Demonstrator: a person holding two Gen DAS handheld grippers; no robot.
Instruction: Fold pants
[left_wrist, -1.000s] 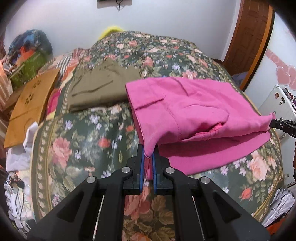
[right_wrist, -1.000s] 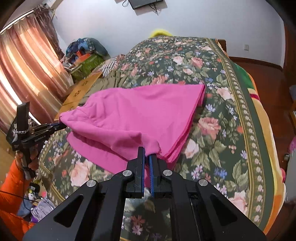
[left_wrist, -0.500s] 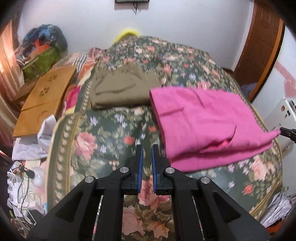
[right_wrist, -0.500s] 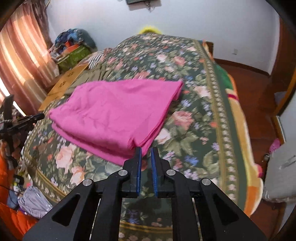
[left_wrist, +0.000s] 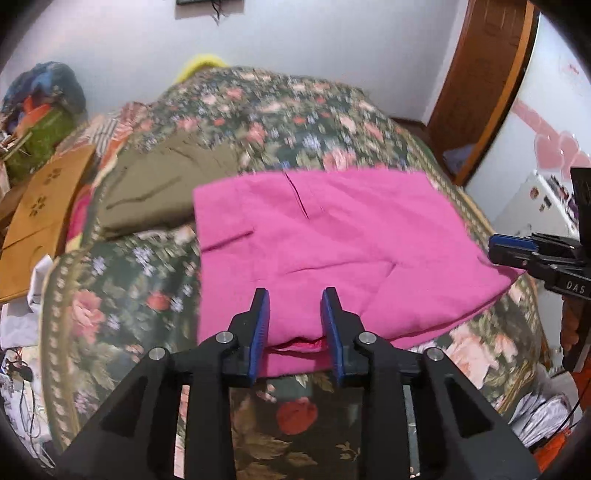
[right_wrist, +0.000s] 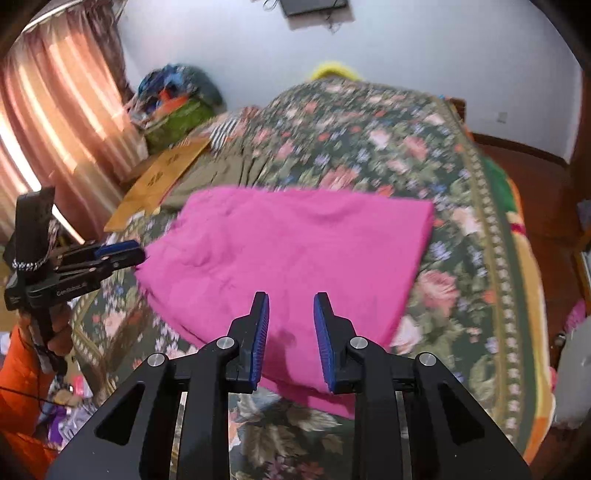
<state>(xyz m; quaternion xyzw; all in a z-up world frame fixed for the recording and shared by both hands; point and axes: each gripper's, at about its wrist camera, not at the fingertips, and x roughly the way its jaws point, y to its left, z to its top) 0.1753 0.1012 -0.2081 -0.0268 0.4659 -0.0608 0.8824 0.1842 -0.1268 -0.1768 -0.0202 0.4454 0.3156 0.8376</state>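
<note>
The left gripper (left_wrist: 295, 295) has its blue-padded fingers (left_wrist: 259, 321) spread apart, holding nothing, poised over the near edge of the pink pants (left_wrist: 332, 240). The right gripper (right_wrist: 291, 299) is likewise spread and empty above the same garment's near edge. In the right wrist view the left gripper appears at the far left, its tips just beside the pants' corner.

The pink pants lie folded into a flat, roughly rectangular stack on the floral bedspread (left_wrist: 122, 295), near the foot of the bed. Layered edges show along the near side.

Just beyond the pants, toward the left, lies an olive-brown garment (left_wrist: 159, 192), also on the bed, partly blurred. A tan cardboard piece (left_wrist: 40, 206) leans at the bed's left side. Farther back, a heap of coloured clothes and bags (right_wrist: 177, 99) sits against the wall, beside pink-brown curtains (right_wrist: 55, 122). A wooden door (left_wrist: 480, 85) stands to the right of the bed.
</note>
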